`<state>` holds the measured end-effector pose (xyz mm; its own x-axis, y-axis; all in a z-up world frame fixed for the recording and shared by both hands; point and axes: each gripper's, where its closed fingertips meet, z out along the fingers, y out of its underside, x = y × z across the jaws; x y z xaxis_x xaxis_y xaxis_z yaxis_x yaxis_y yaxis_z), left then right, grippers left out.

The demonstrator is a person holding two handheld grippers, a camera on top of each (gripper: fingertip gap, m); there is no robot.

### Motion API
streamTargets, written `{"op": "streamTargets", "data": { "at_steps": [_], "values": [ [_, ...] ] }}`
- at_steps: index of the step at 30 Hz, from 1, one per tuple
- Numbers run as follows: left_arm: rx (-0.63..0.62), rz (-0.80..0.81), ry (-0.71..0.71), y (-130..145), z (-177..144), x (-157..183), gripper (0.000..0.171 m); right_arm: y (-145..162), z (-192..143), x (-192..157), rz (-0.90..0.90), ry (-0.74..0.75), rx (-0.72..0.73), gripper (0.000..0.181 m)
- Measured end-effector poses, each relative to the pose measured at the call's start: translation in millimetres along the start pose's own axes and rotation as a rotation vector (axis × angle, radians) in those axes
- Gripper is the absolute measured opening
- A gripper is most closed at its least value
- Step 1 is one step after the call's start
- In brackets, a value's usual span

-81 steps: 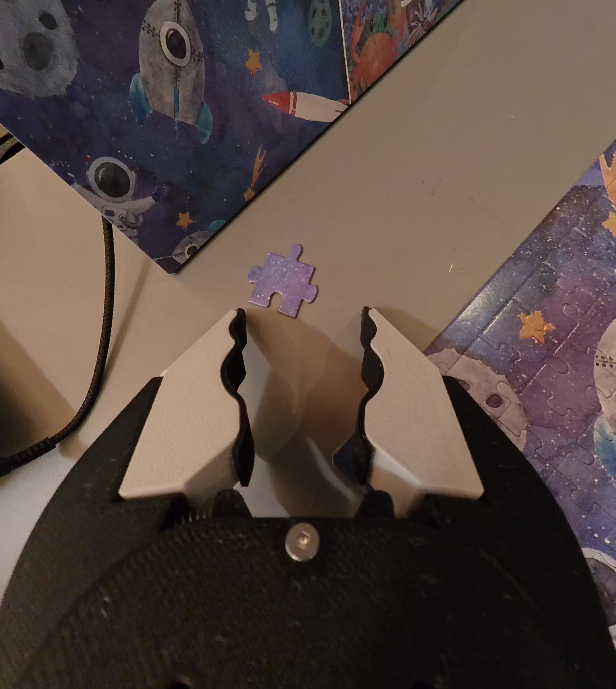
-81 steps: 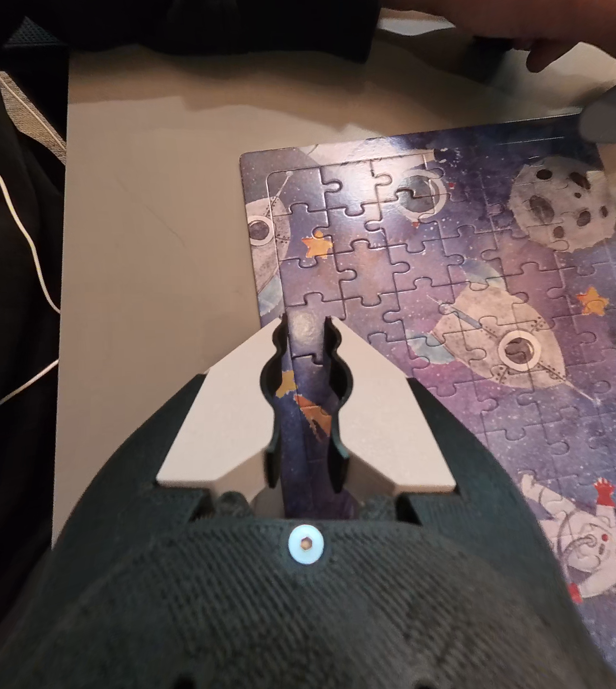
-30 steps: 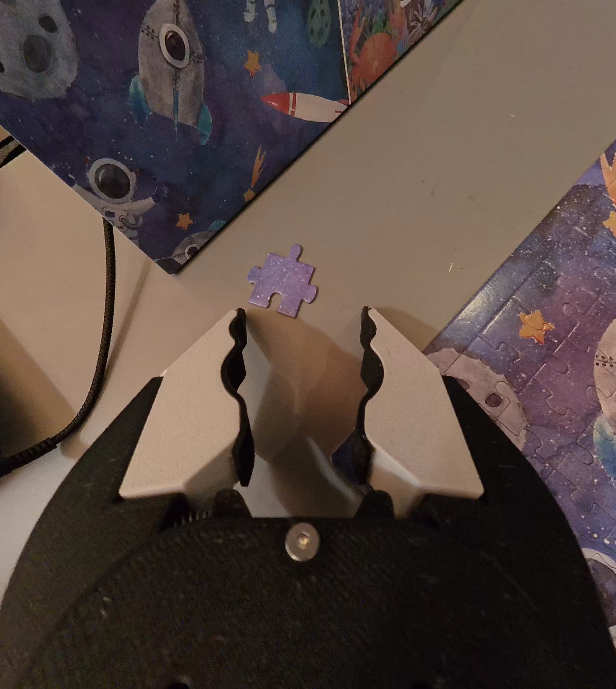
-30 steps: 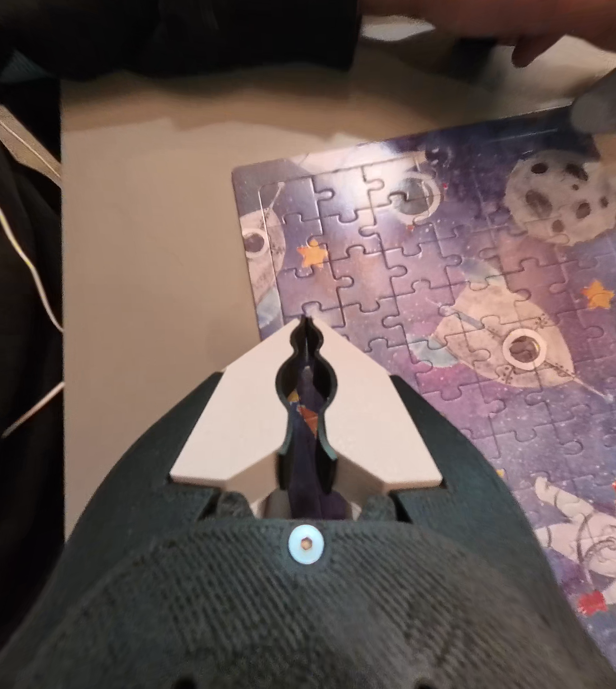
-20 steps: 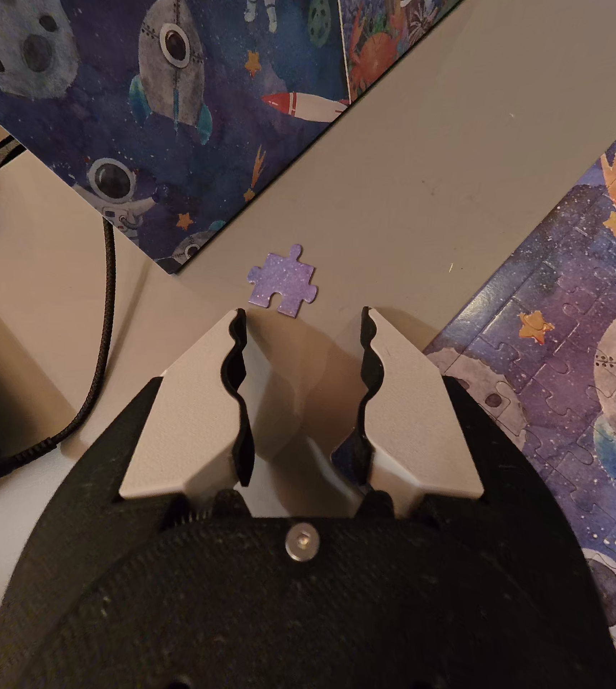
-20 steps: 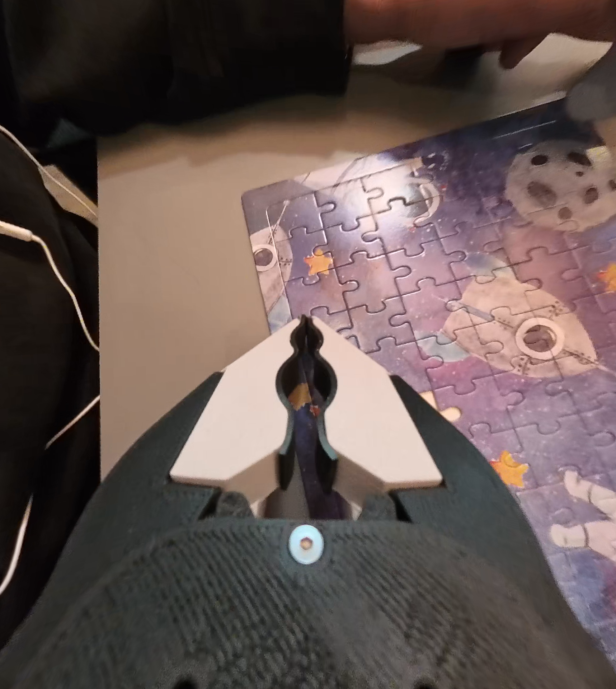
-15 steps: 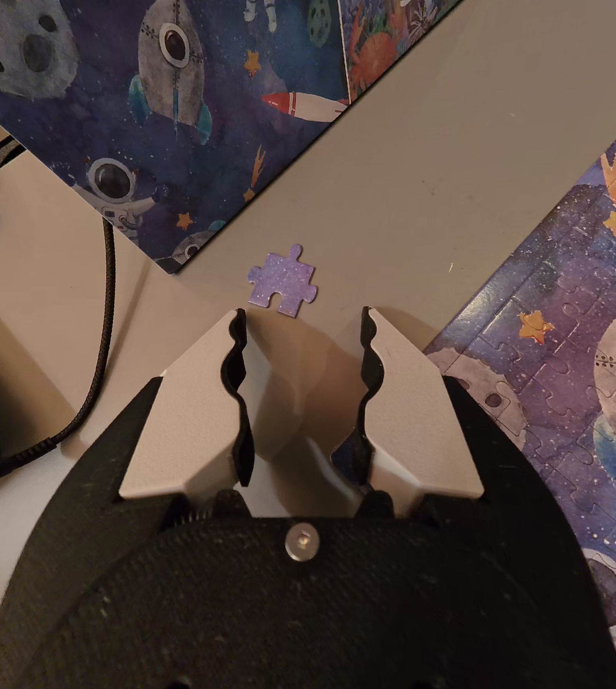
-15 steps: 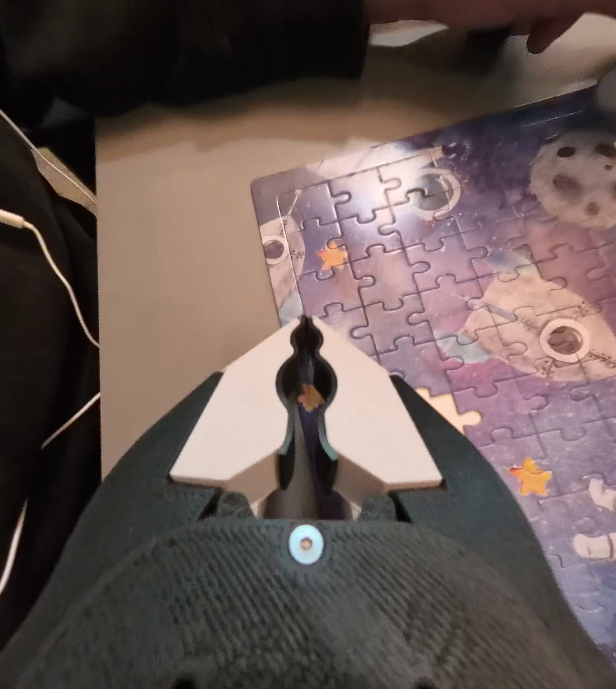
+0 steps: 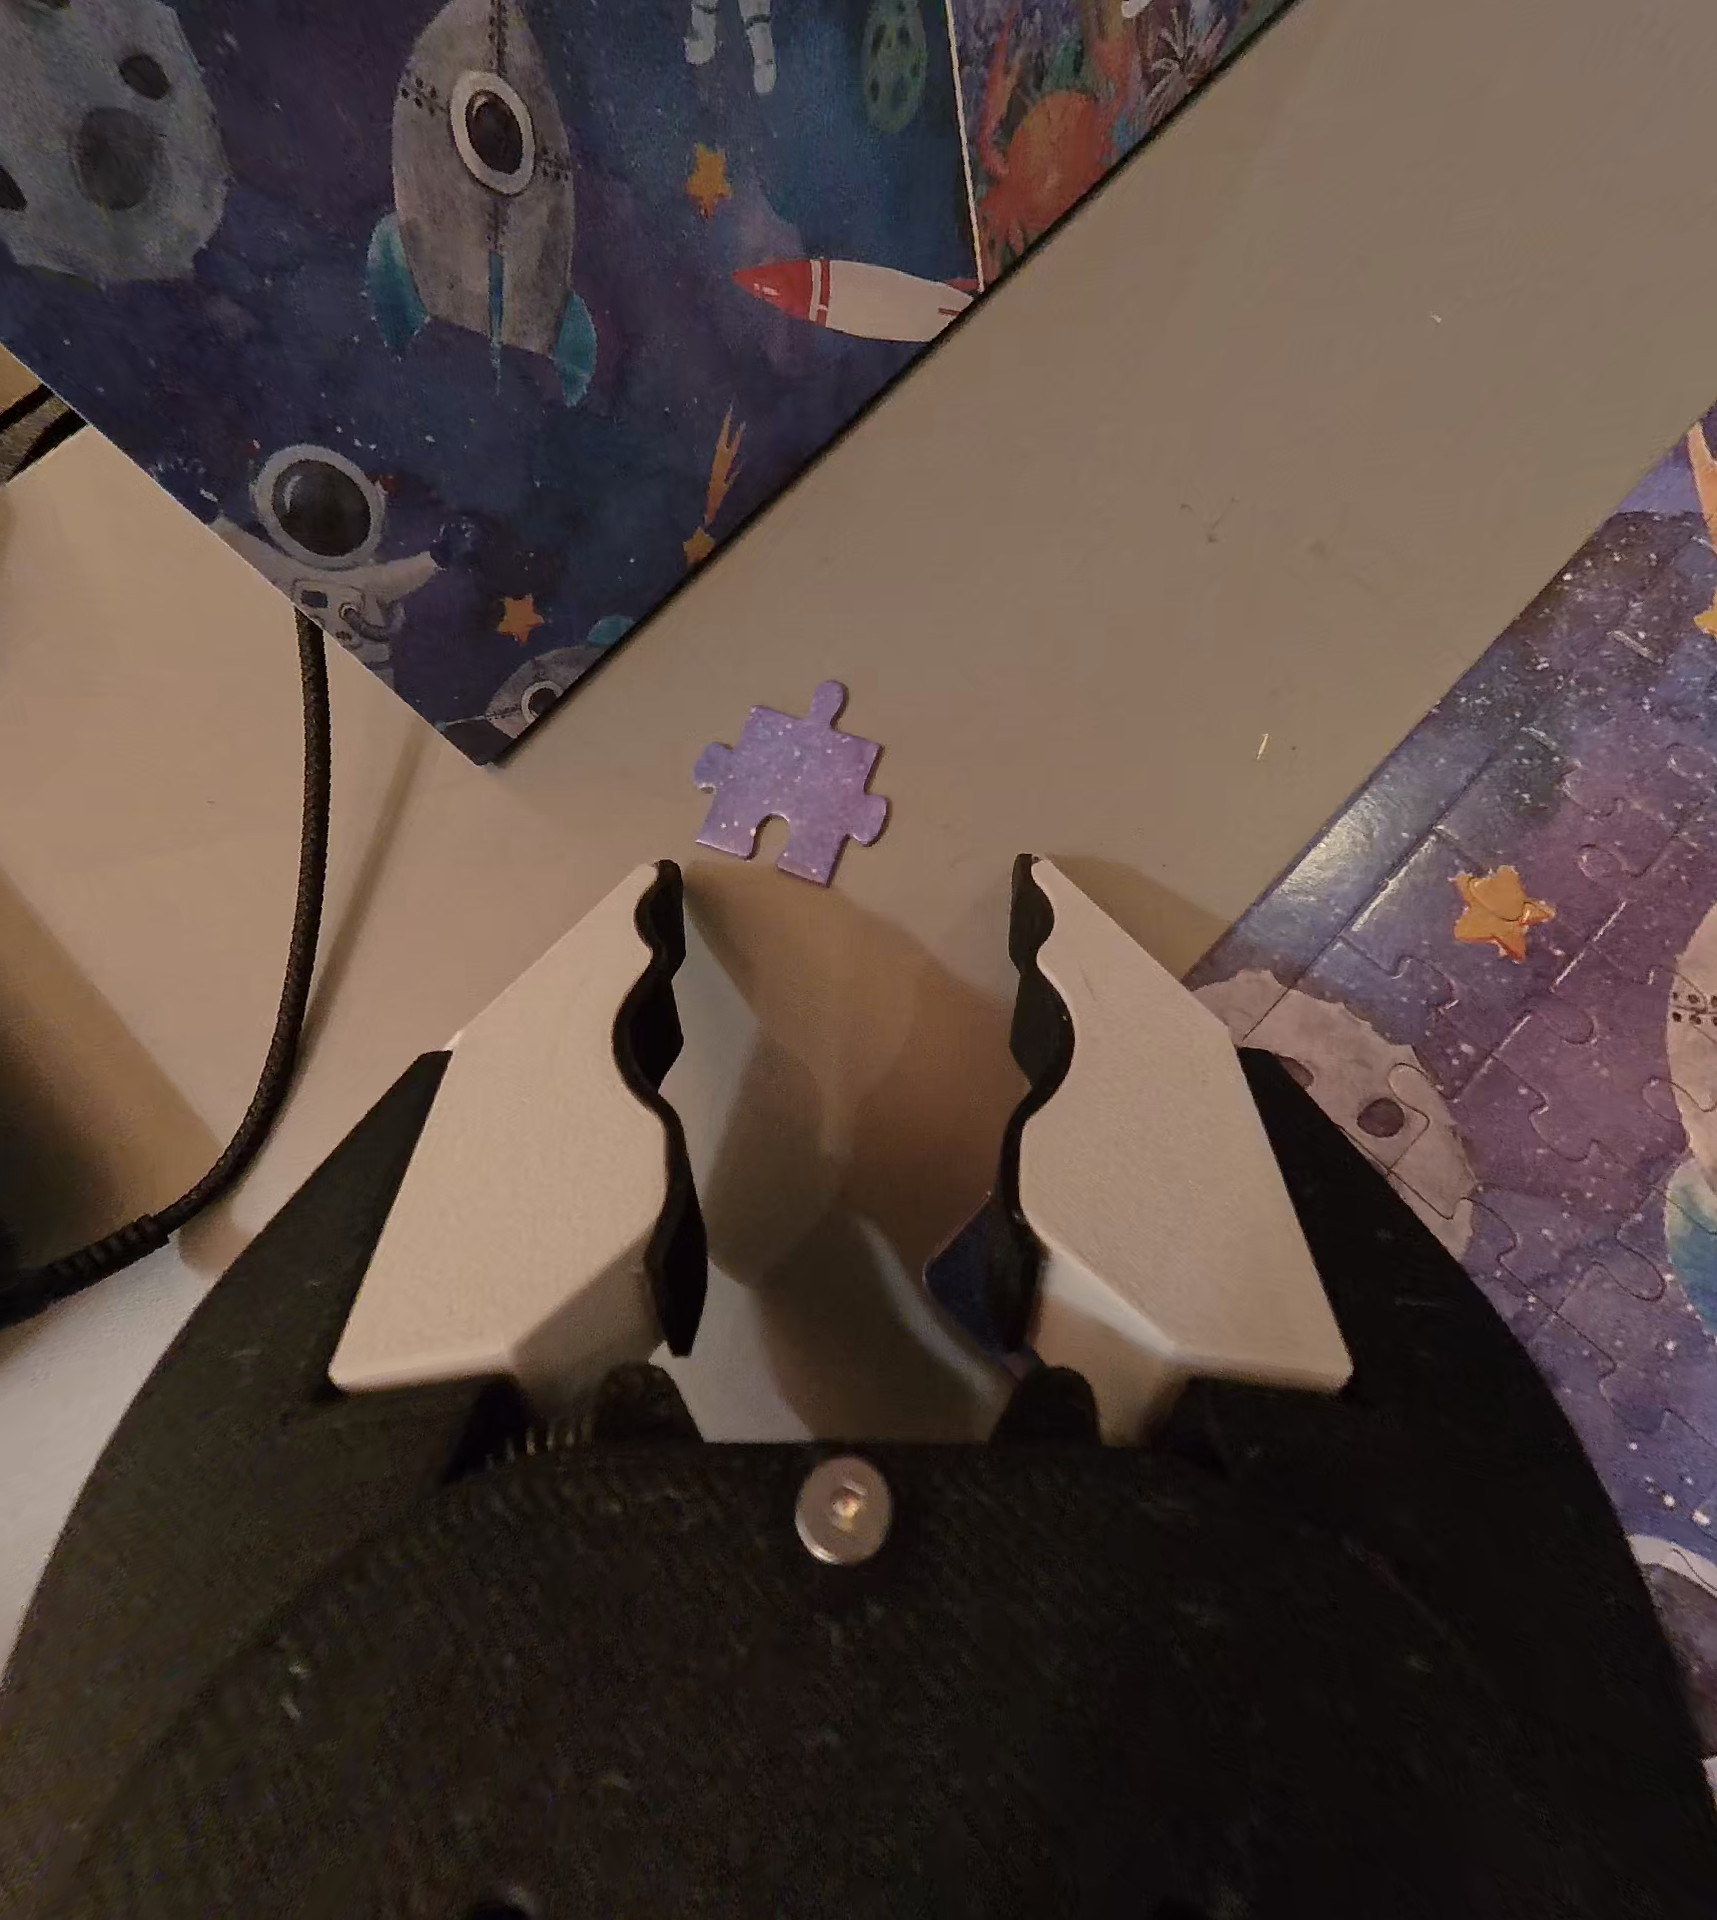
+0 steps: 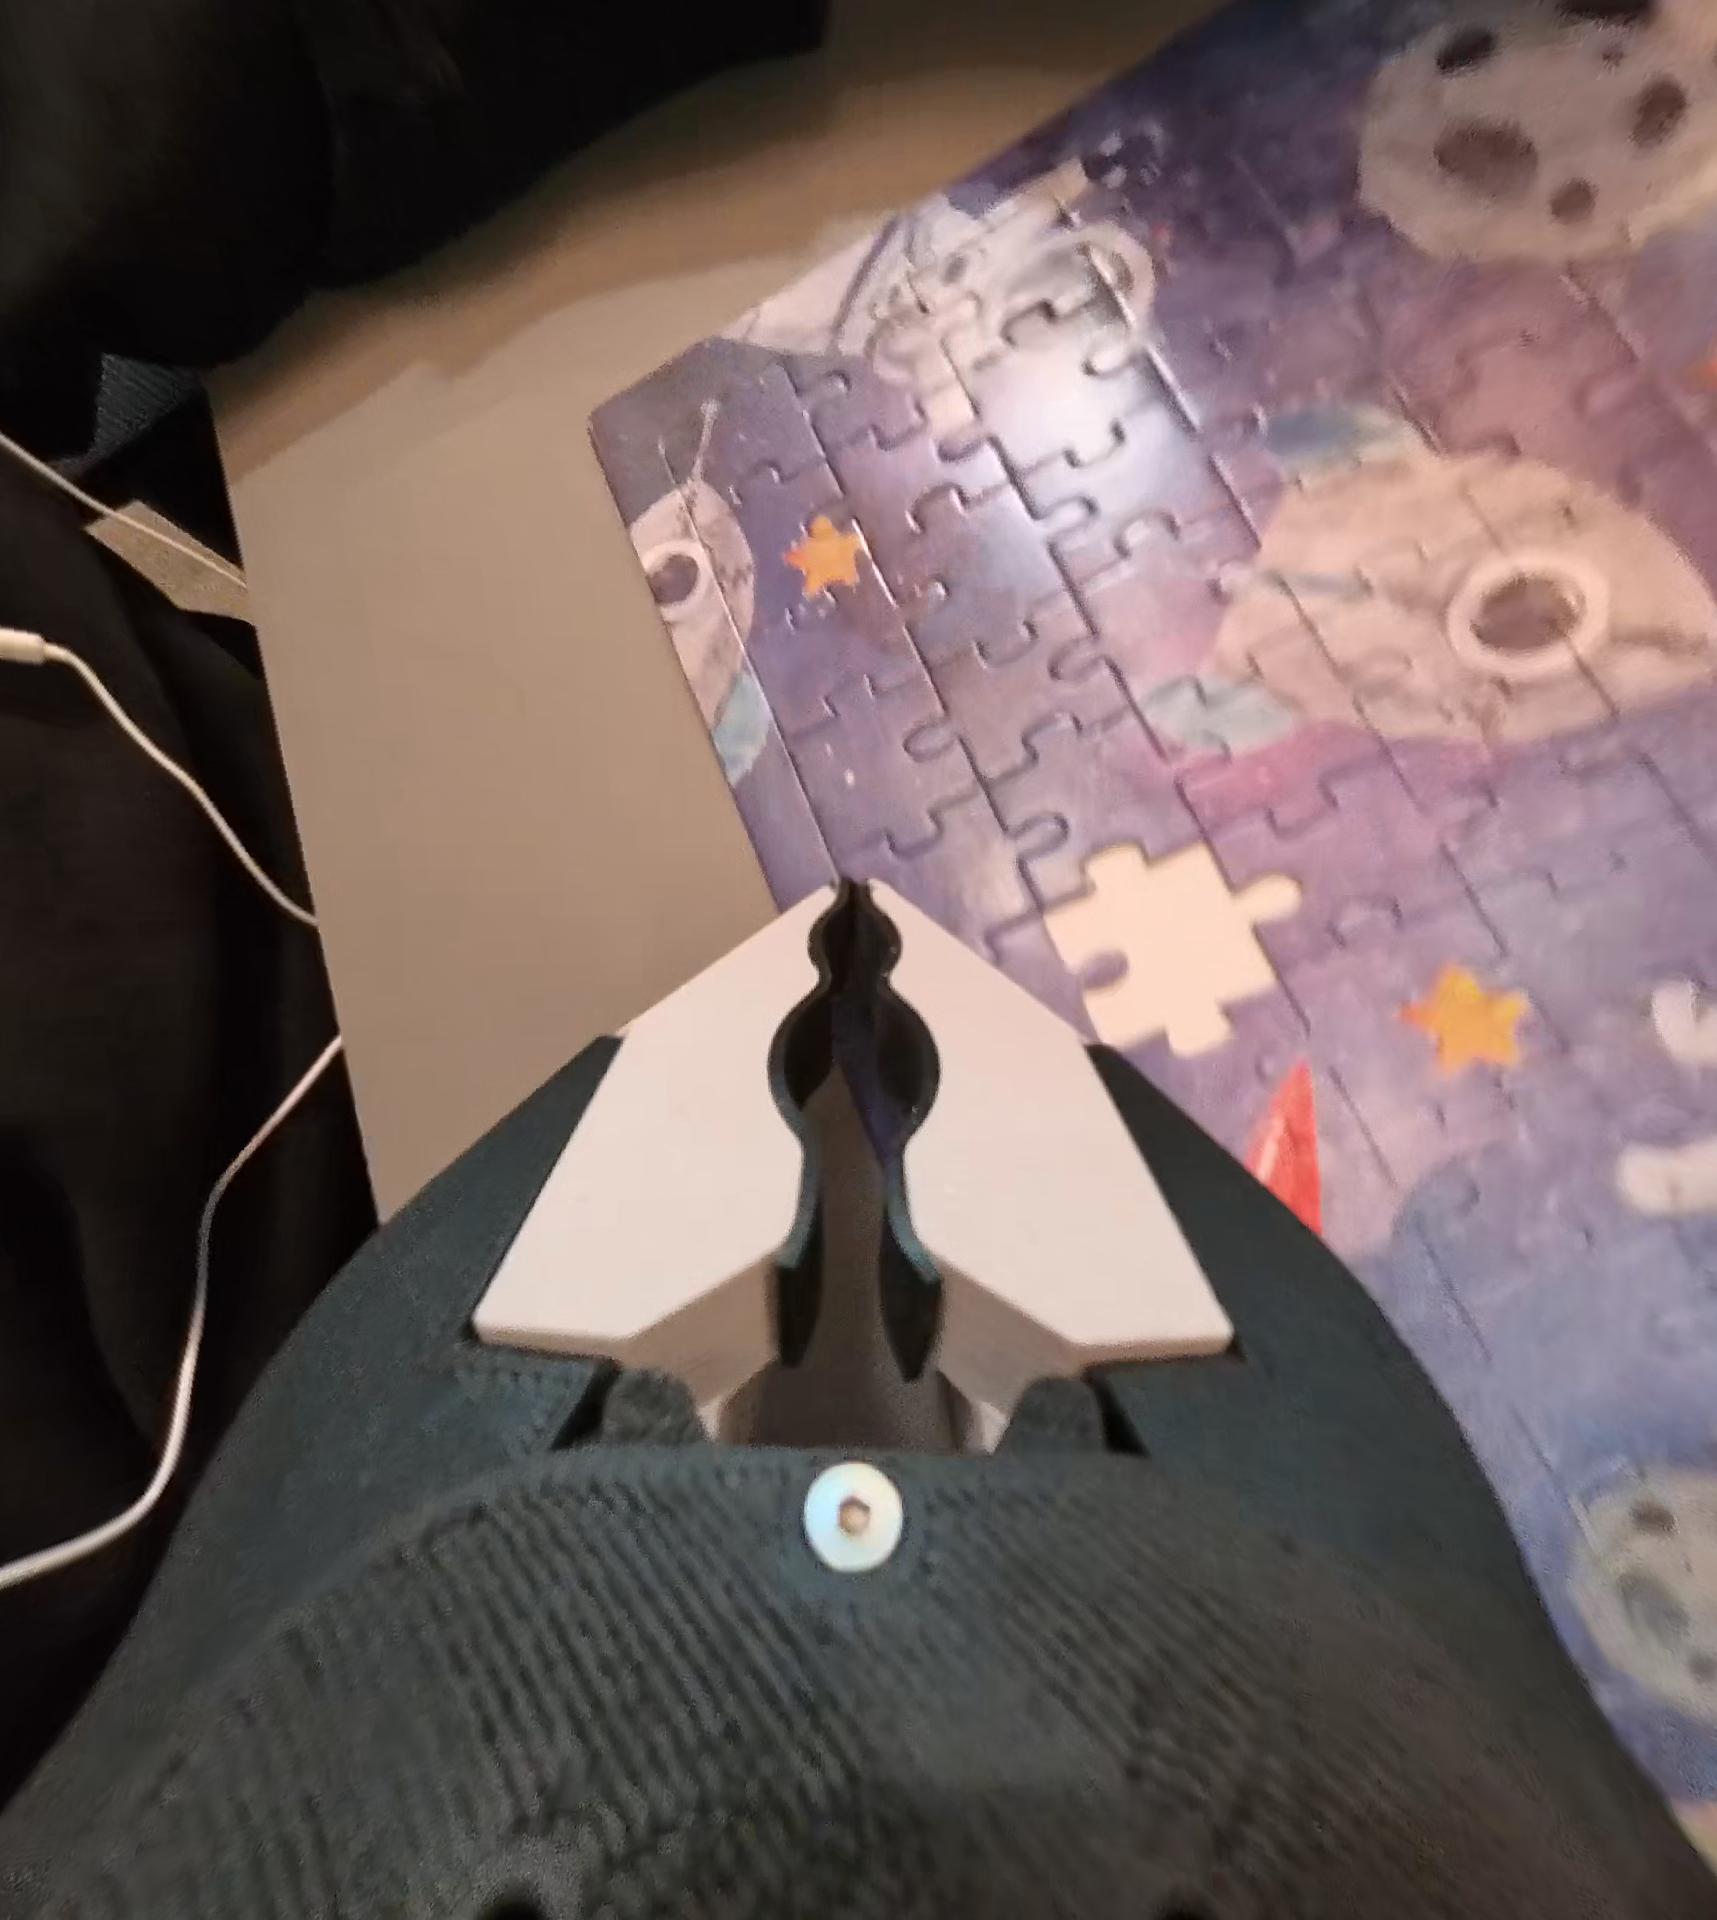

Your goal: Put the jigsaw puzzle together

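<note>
One loose purple piece (image 9: 792, 795) lies on bare table (image 9: 1197, 499) just ahead of the spread left gripper (image 9: 846, 883), between the box lid (image 9: 438, 312) and the puzzle (image 9: 1581, 1039). Only the right wrist view shows the puzzle's one empty slot (image 10: 1166, 956), beside the right gripper (image 10: 859, 902), fingertips pressed together; nothing visibly held.

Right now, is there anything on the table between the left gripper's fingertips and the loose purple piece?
No. In the left wrist view, only bare table separates the open left gripper from the loose purple piece, just ahead of its left fingertip.
</note>
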<state>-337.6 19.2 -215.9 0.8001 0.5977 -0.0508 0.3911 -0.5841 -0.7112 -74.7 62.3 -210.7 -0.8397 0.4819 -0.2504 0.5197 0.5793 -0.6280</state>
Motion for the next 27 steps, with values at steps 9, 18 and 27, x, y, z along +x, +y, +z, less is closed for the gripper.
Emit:
{"op": "streamTargets", "data": {
  "at_steps": [9, 18, 27],
  "values": [
    [-0.001, -0.003, 0.0, 0, 0, 0, 0.063, 45, -53, 37, 0.146, 0.268, 0.018, 0.0],
    [0.013, 0.054, -0.022, -2, -1, 4, 0.057, -24, 16, 3, -0.079, 0.247, 0.163, 0.0],
    [0.028, 0.004, -0.034, -6, 0, -7, 0.065, -60, -59, 5, -0.023, 0.252, 0.696, 0.0]
  ]
}}
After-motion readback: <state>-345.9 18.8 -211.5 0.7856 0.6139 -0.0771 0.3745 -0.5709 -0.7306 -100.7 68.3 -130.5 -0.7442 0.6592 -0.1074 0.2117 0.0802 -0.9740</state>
